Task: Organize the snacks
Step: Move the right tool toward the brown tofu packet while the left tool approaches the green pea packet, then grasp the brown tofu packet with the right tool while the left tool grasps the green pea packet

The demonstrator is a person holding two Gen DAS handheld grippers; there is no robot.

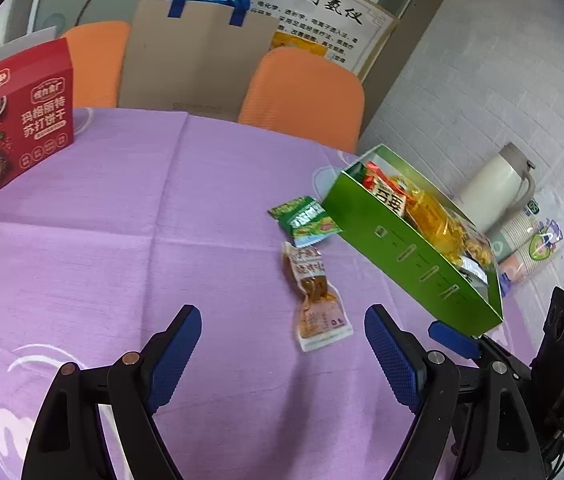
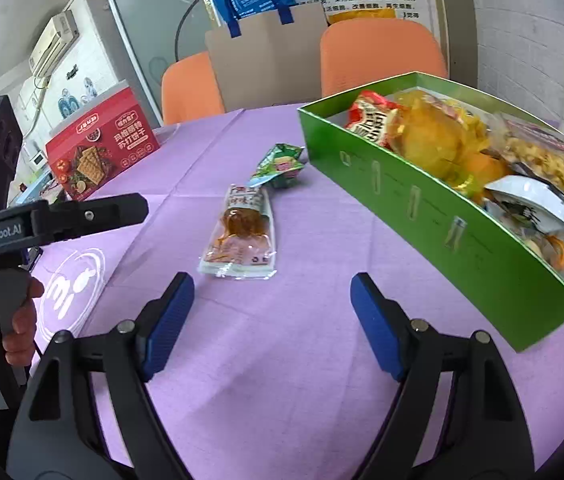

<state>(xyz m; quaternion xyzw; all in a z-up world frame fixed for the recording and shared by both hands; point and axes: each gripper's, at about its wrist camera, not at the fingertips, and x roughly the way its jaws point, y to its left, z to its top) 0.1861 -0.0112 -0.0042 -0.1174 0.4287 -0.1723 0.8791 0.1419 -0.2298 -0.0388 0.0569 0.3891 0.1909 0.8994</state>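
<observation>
A green open box point(image 1: 413, 248) point(image 2: 421, 208) holding several snack packets stands on the purple tablecloth point(image 1: 122, 220) at the right. Two packets lie loose beside it. One is a clear packet of orange-brown snack point(image 1: 317, 296) point(image 2: 242, 236), the other a small green packet point(image 1: 305, 220) point(image 2: 280, 164) just beyond it. My left gripper point(image 1: 283, 314) is open and empty, and the clear packet lies just ahead of its right finger. My right gripper point(image 2: 272, 284) is open and empty too, just short of the clear packet's near end and left of the box.
A red cracker box point(image 1: 14, 120) point(image 2: 102, 148) stands at the far left of the table. Two orange chairs point(image 1: 305, 92) and a brown paper bag point(image 1: 194, 60) are behind it. A white thermos point(image 1: 497, 188) and a sleeve of paper cups point(image 1: 529, 240) sit right of the green box.
</observation>
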